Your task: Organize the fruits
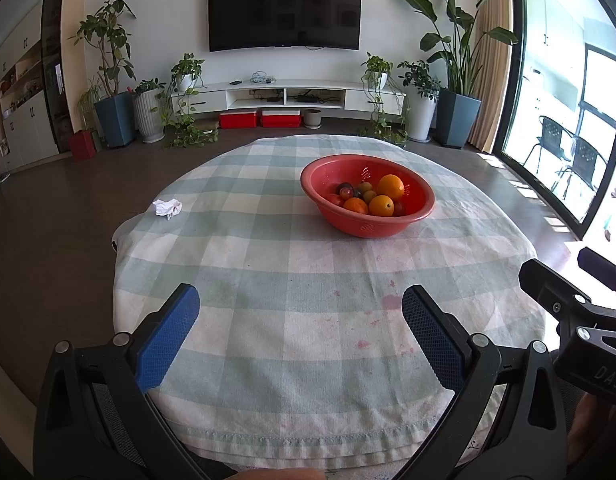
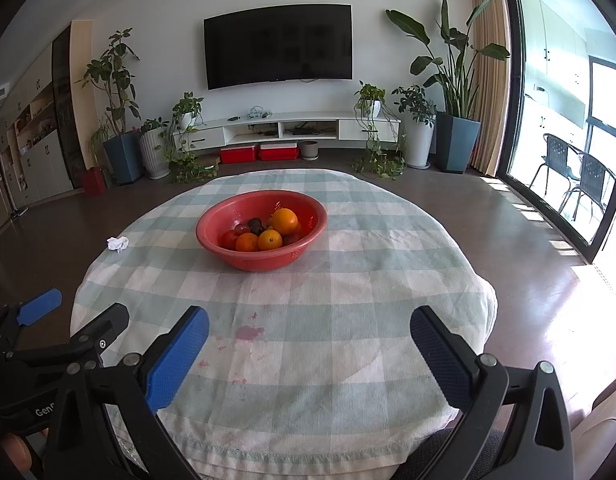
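Round red perforated bowl (image 1: pixel 367 216) — glossy oranges (image 1: pixel 390 186) inside — on checked cloth (image 1: pixel 292 280).

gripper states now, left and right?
Left gripper: open, holding nothing, above the checked tablecloth.
Right gripper: open, holding nothing.

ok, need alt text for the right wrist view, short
A red bowl of oranges and small dark fruits sits on a round table under a pale green checked cloth with pink stains. The right gripper points at it from the near edge, jaws open and empty. A crumpled tissue lies left of the bowl.
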The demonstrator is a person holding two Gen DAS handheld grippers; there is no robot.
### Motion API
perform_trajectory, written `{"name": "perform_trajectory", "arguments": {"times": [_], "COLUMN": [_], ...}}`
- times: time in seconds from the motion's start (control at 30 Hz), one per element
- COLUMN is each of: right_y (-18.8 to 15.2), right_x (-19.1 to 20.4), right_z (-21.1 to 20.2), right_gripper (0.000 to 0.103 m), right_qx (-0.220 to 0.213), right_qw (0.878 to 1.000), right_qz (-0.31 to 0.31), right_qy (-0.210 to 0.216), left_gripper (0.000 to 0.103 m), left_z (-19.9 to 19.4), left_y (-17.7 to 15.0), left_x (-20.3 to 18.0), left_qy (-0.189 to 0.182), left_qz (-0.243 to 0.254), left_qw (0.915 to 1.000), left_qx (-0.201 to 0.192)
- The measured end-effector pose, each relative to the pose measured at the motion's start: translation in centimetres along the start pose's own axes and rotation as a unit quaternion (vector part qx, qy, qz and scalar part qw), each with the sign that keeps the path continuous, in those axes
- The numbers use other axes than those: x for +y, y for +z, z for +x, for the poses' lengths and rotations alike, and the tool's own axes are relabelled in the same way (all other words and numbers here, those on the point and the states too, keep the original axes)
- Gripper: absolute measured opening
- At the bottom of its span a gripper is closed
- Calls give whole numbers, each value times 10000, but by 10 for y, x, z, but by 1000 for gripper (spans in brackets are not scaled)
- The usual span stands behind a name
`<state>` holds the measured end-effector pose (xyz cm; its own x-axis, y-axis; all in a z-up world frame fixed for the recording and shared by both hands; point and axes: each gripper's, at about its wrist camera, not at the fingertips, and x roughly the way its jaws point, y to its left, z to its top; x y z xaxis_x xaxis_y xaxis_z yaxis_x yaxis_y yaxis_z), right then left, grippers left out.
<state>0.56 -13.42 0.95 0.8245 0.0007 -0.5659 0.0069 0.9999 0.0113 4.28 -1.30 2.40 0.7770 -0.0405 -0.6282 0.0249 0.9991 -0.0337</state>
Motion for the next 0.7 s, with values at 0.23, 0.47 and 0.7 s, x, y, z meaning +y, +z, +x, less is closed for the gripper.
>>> {"name": "perform_trajectory", "arguments": {"times": [0.23, 0.47, 0.7], "right_y": [0, 2, 2], "right_x": [0, 0, 0], "right_z": [-1, -2, -2], "right_gripper": [103, 103, 103], "right_qx": [4, 11, 20], "right_qw": [10000, 10000, 10000], "right_qz": [-3, -3, -1], "right_qy": [-1, -1, -2], "left_gripper": [103, 103, 103], "left_z": [0, 0, -1], "left_y": [0, 0, 1], "left_x": [0, 0, 0], "left_qy": [-5, -4, -3], "left_qz": [-2, 2, 2], "left_qw": [10000, 10000, 10000], "left_qx": [2, 0, -12]}}
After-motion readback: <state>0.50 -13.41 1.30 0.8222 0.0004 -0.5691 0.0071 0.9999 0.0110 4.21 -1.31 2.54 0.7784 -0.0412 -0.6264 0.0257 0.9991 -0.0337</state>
